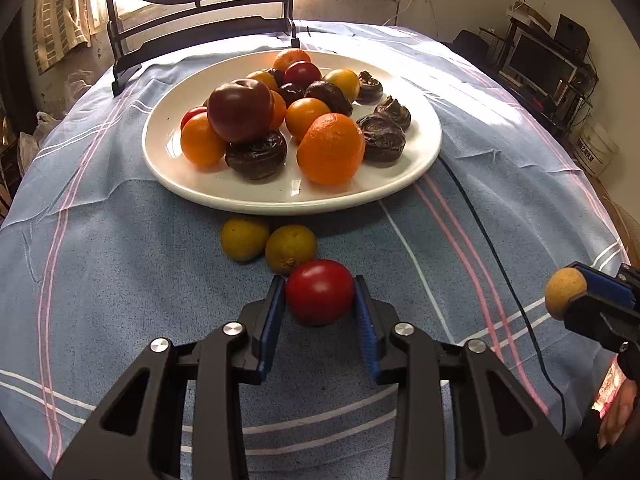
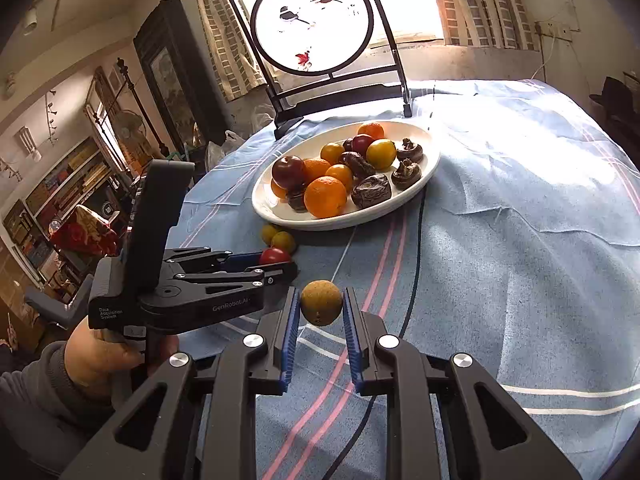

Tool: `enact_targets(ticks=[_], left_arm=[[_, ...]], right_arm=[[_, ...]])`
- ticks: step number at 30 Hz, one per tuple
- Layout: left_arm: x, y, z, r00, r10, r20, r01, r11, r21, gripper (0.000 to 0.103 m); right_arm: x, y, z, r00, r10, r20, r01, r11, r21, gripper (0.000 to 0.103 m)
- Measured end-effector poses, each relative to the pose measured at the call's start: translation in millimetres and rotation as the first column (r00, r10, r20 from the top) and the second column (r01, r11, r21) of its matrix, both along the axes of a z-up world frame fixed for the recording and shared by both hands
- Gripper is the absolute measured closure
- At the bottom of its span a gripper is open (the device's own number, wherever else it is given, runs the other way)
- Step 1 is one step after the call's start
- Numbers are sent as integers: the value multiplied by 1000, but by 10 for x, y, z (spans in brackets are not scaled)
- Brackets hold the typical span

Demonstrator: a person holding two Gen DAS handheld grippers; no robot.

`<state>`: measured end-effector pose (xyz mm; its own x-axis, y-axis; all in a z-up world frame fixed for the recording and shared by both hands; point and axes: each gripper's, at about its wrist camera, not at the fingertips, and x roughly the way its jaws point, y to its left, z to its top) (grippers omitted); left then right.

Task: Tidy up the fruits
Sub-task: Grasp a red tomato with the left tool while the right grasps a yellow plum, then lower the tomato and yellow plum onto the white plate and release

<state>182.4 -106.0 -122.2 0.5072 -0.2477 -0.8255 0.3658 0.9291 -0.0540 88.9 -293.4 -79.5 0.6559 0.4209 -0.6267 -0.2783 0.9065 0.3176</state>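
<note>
A white plate (image 1: 404, 176) holds several oranges, dark red plums and dark wrinkled fruits; it also shows in the right wrist view (image 2: 430, 160). My left gripper (image 1: 320, 300) is shut on a red tomato (image 1: 320, 292) resting on the blue cloth just in front of the plate; this gripper and tomato (image 2: 274, 256) also show in the right wrist view. Two yellow-green fruits (image 1: 290, 248) lie between the tomato and the plate. My right gripper (image 2: 321, 312) is shut on a small tan round fruit (image 2: 321, 303), held above the cloth; it appears at the right edge of the left wrist view (image 1: 565, 293).
A black-framed round screen (image 2: 316, 28) stands behind the plate at the table's far edge. A black cable (image 1: 500, 280) runs across the striped blue tablecloth (image 2: 520, 280) to the right of the plate. Shelves and furniture surround the table.
</note>
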Motion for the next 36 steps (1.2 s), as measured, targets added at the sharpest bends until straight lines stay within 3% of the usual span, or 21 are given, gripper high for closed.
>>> enact_targets(ticks=[10,16,22,29,36], left_arm=[[-157,166,119,998,29,59,-29,1000,-2,71],[-331,328,267,993,30,117,-23,998,-58,71],[-383,553,593,980,37,195,-11,991,-132,71],[194,596,895,976,22,217,13,988,-156,71],[1077,407,808,991,30,133,-8,987,-162,71]], right_arm=[[-38,52,42,1000,2,14,-2,1000,3,81],[-57,58,51,1000,-9,16,9,1000,5,81],[51,-36,160,999,-28,27,27,999,37,81],[692,-61,426,999,-31,39,29,999,45,81],[1547,77,383,998,-63,-3,63,998,24,80]])
